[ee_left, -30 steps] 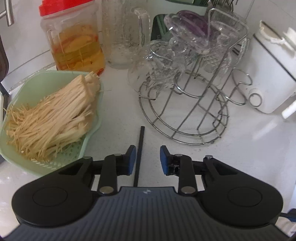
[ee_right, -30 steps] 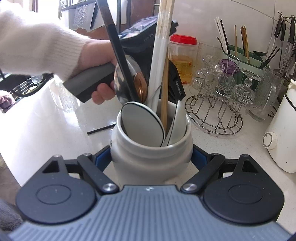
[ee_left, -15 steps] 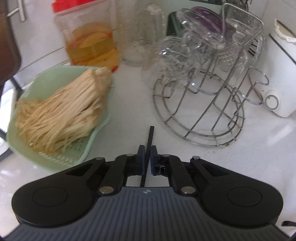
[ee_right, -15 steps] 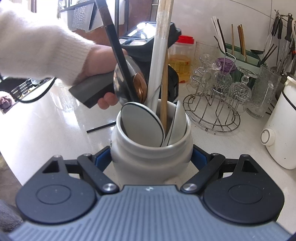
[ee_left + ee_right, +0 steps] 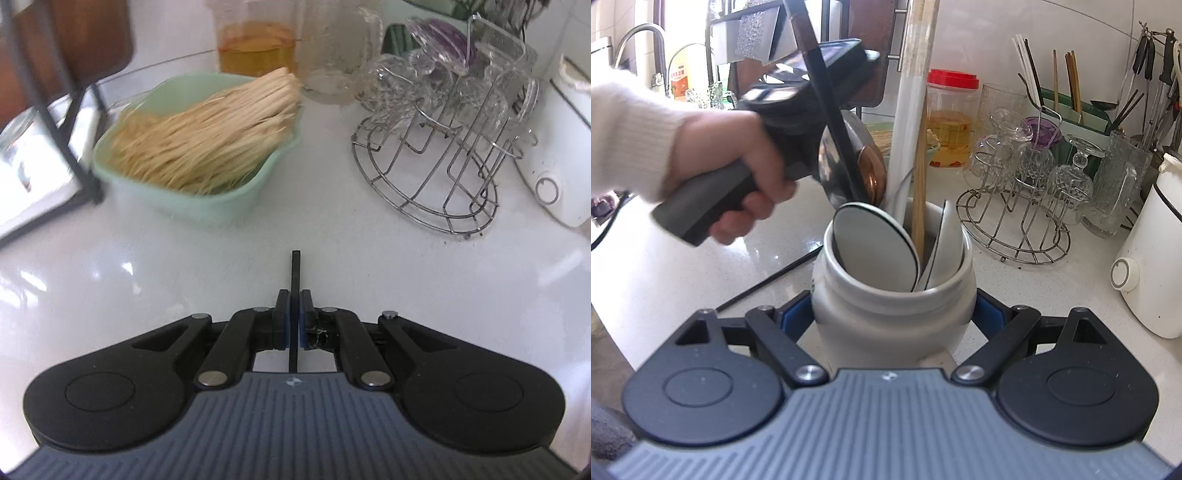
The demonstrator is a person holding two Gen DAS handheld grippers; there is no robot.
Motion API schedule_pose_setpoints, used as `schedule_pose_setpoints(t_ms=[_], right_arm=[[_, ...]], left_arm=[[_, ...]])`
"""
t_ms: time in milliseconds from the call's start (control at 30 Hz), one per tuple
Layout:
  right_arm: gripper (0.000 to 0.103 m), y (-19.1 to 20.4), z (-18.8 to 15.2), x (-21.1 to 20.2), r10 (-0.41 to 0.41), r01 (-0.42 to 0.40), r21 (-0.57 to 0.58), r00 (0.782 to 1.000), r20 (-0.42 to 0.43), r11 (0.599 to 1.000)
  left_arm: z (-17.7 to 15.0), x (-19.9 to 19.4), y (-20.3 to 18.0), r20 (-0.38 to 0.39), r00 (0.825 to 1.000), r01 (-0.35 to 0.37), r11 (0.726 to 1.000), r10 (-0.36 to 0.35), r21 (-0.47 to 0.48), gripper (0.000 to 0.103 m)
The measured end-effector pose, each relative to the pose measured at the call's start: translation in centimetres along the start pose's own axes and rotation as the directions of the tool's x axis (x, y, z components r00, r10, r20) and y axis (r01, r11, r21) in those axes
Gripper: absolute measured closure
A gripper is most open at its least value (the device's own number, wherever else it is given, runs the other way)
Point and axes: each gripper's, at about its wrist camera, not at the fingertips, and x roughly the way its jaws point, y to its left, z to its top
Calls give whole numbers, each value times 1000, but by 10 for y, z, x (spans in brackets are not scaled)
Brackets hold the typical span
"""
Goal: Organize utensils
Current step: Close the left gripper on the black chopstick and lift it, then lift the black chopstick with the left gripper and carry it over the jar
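In the middle of the white counter (image 5: 155, 295), I have the left gripper (image 5: 294, 317) clamped on a single black chopstick (image 5: 295, 273); its jaws have just closed down to almost nothing and the stick stands pinched between the blue pads, its tip poking out ahead. That narrow pinch is my worry: the stick is thin and smooth, so it could pivot or slide out if I swing toward the holder quickly. The white ceramic utensil crock (image 5: 892, 295) is already crowded with spoons, a ladle and light chopsticks, so the black stick may catch on a spoon bowl at the rim and be levered out of my grip. The wire glass rack (image 5: 436, 162) and the green colander of enoki mushrooms (image 5: 207, 147) sit toward the back edge, near my path. My right gripper (image 5: 892, 317) is spread wide, both pads pressed on the crock's sides.
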Motion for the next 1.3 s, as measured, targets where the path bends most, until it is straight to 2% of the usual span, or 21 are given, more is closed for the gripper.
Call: schedule_pose_setpoints(t_ms=[300,733,867,1033,1200,1300], right_arm=[[12,0,0,0,0,0,0,1000,-2,1000],[12,9,9,10,-4,4,-2,1000,-6,1000],[12,13,10,13,-11,11,2,1000,3,1000],[12,16,14,20,-13,13,4,1000,21,1000],[12,14,19,27,2,-2,-5,1000,29,1000],[12,13,21,29,16,-16,-19,1000,25,1000]], left_arm=[[-16,-58,14,115,993,23,986,-4,-165,98],[-47,-166,25,317,948,96,945,9,-312,98],[-55,-187,22,358,933,138,945,-24,-296,98],[-62,-203,13,378,924,164,953,-57,-256,98],[-71,-215,12,403,914,169,947,-47,-273,98],[-77,-223,13,419,908,150,944,-14,-293,98]])
